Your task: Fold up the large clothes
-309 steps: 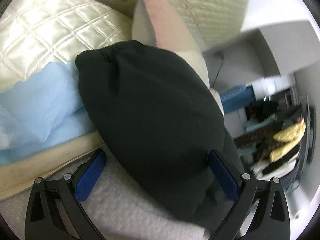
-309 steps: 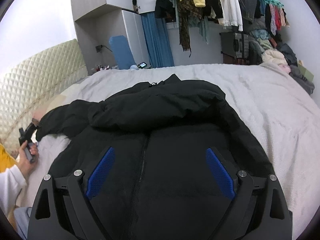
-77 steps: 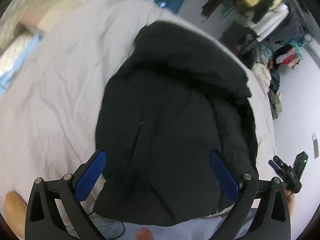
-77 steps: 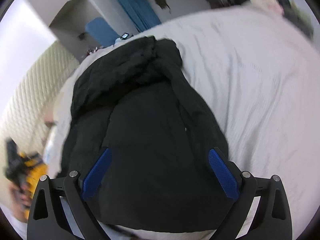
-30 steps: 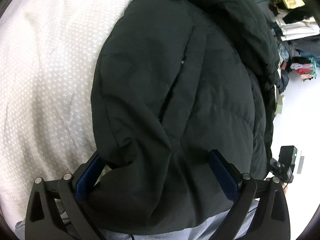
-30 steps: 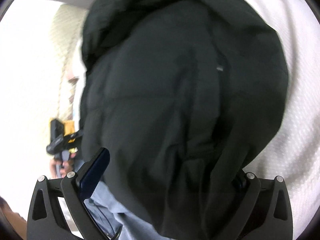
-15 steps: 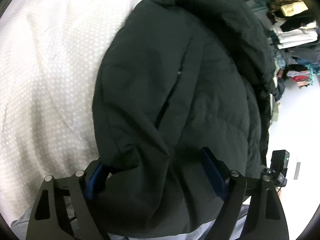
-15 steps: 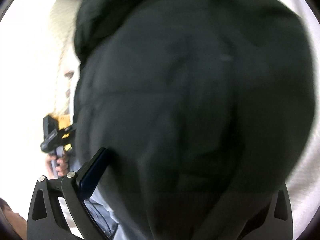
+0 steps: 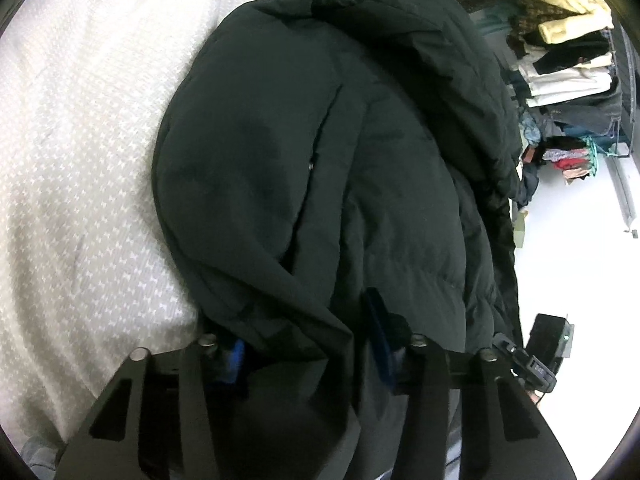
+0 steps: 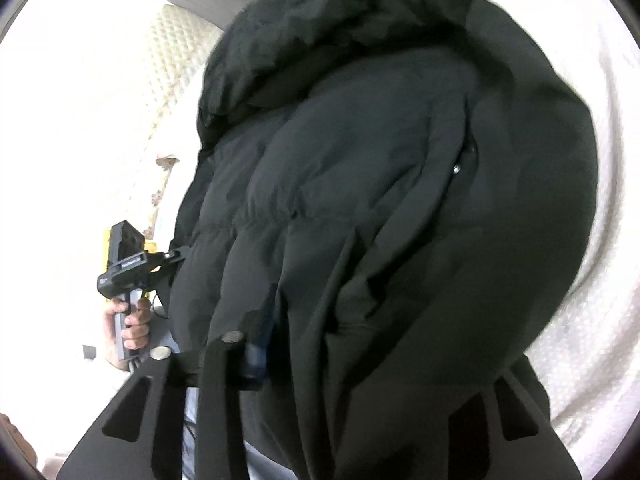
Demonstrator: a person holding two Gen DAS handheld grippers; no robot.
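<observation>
Left gripper [image 9: 308, 344] fingers just closing, pinching black jacket [image 9: 320, 152] hem on bedspread [image 9: 80, 160].

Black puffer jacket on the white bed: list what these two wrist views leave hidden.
- Right tongs, right wrist view: the far finger is buried under the black puffer jacket.
- Left tongs, left wrist view: bunched fabric covers most of both blue pads.
- Jacket hem, both views: cut off at the bottom edge.

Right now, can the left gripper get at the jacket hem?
Probably yes, it looks already there. The left gripper has just been closing, and a bunched fold of the jacket hem sits between its blue pads. Nothing blocks it; the bed alongside is bare.
</observation>
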